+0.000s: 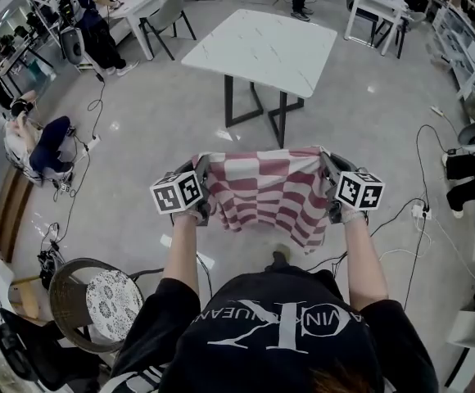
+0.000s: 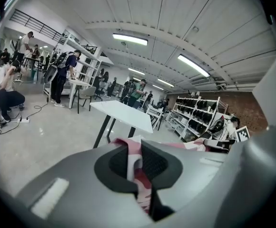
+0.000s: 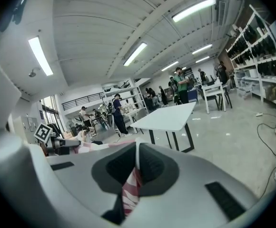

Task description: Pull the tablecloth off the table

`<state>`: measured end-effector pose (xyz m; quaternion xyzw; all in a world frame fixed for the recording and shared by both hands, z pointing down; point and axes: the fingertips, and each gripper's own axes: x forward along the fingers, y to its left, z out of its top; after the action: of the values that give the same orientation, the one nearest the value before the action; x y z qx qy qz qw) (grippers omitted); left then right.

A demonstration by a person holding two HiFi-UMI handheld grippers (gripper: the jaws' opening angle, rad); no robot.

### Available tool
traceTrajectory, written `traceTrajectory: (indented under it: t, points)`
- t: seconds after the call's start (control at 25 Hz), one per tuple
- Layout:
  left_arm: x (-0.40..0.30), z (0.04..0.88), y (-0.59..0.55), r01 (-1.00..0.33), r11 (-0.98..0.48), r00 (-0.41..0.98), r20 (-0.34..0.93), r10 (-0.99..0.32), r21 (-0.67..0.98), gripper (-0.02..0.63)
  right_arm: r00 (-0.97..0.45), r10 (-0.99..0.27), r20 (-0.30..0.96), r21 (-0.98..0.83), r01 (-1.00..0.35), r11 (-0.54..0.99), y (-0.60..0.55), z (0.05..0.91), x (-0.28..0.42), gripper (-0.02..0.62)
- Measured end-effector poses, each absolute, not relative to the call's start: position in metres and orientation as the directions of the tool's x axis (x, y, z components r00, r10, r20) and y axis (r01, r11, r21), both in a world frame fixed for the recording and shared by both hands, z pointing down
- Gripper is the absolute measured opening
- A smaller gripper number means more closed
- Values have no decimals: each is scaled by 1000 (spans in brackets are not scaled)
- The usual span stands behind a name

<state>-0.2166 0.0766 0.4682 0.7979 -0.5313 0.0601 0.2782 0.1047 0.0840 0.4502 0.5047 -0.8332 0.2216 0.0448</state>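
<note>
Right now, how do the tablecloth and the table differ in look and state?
The tablecloth is red-and-white checked; the table has a plain white top on dark legs. The tablecloth hangs limp, pinched by the left gripper and right gripper; the table stands bare beyond it. They do not touch.

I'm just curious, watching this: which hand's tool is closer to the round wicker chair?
Left. The left tool, gripping the checked tablecloth, is ahead and to the right of the wicker chair; the right tool grips the cloth's other corner, farther off.
</note>
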Motion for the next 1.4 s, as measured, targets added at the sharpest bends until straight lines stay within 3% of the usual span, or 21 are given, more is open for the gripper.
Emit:
traceTrajectory:
  t: [0.68,1.4]
  points:
    - [-225,398,60,-914,-316,375,232,-898,253,20,-518,-843,146,-111,-855,506,68,374,92,15]
    - [-218,323,48,-949,-316,316,57,-947,18,20,-483,-875,17,80,-872,483,59,312,93,15]
